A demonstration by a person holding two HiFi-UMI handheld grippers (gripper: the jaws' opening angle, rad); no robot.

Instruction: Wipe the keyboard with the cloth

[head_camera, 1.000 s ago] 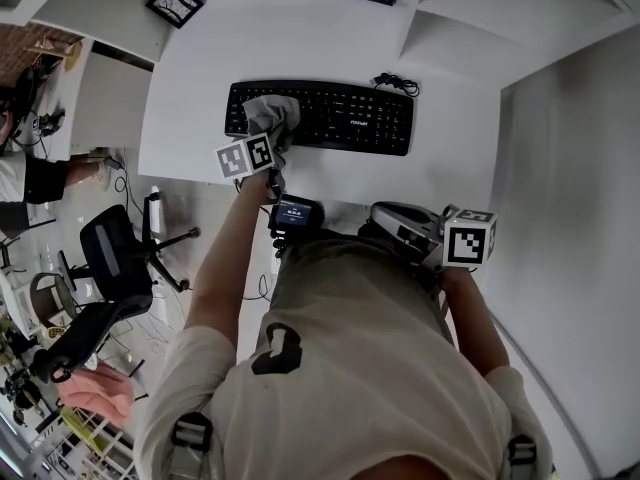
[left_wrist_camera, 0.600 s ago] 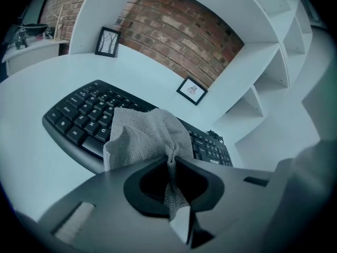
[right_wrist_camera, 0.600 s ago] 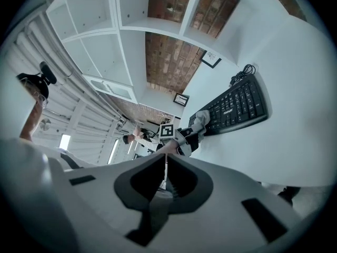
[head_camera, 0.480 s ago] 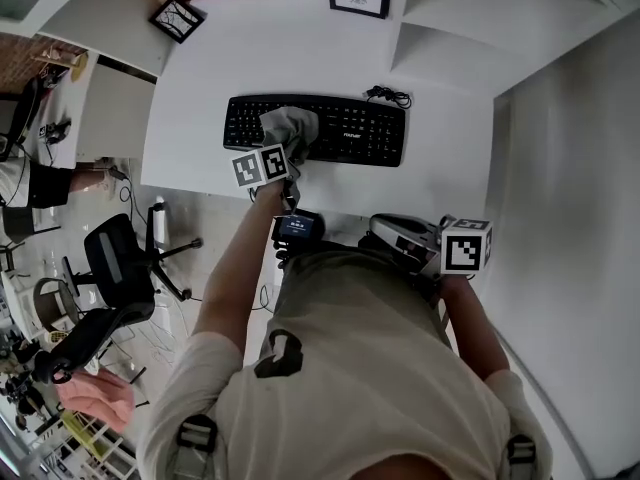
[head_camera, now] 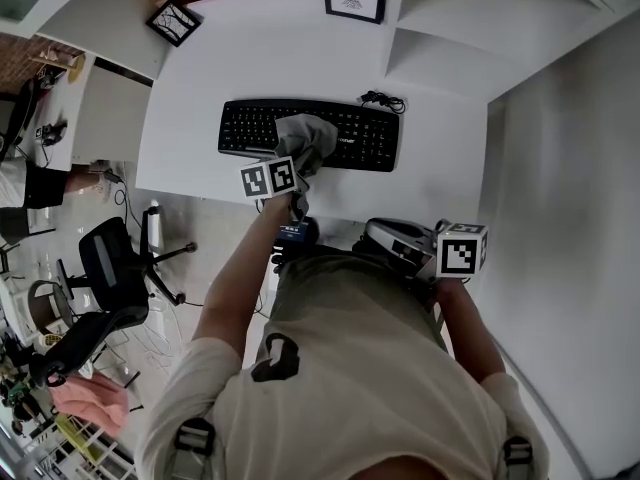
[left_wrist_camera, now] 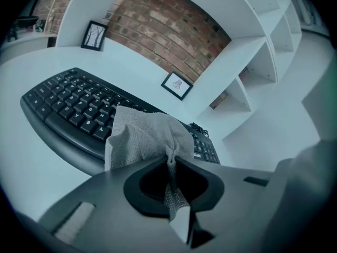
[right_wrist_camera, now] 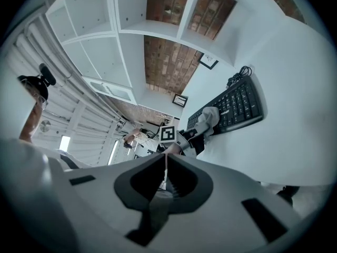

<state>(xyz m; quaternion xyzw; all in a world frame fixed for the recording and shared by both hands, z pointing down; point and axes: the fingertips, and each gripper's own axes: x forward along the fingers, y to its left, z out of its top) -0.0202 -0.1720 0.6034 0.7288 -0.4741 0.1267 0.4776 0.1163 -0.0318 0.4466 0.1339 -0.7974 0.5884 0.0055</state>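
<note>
Head view: left tongs [head_camera: 298, 168] mid-frame, cloth [head_camera: 308, 136] on keyboard [head_camera: 250, 128] middle, bench [head_camera: 200, 78] upper half. Right tongs [head_camera: 385, 236] lower right, off bench.
Left gripper view: clenched on cloth.
Right gripper view: pressed together, nothing between.

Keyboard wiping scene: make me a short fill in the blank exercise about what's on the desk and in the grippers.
The cloth is clamped in the person's ____ gripper.
The keyboard is ____ in colour.
The right gripper, jaws together, holds ____.
____ picture frames stand on the desk.
Missing words: left; black; nothing; two.
</note>
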